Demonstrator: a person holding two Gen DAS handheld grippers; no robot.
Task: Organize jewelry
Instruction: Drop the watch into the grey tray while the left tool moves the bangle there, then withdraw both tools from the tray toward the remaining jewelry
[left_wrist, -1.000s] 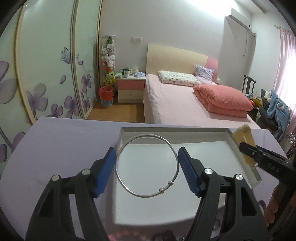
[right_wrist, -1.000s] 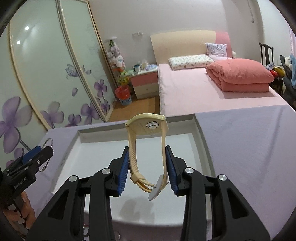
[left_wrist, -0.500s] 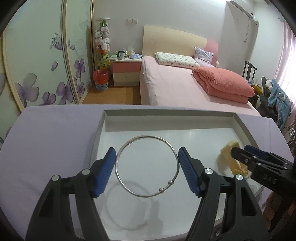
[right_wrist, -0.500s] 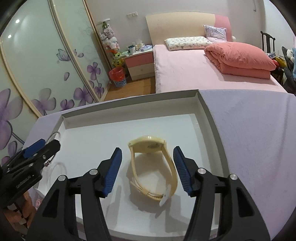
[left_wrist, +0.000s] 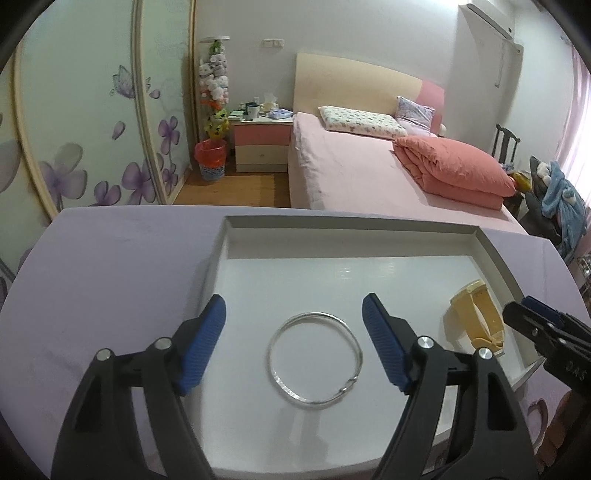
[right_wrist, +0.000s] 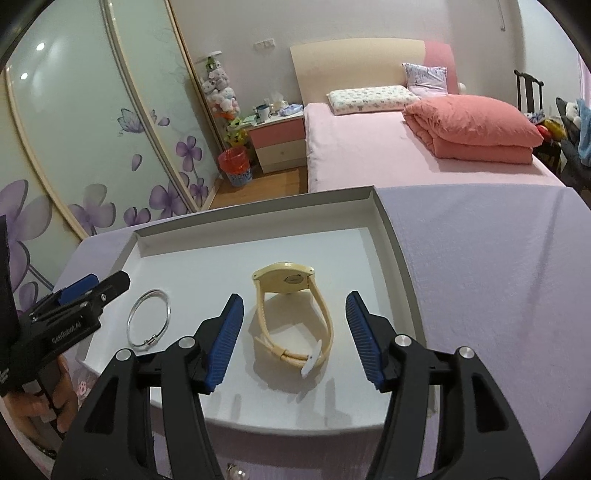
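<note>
Both the left tool (left_wrist: 293, 343) and right tool (right_wrist: 293, 339) gape empty over the tray (right_wrist: 388, 236), bangle (left_wrist: 315, 360) lying left of the watch (right_wrist: 293, 317) inside it, so each should lift straight up, avoiding nudging either piece.

A thin silver bangle (left_wrist: 316, 360) lies flat on the white floor of a shallow white tray (left_wrist: 347, 224), toward its left side, with a small clasp at its near edge. A cream-yellow wristwatch (right_wrist: 293, 315) rests well apart to its right in the same tray, strap buckled into a loop, its face tilted up at the far end.
</note>
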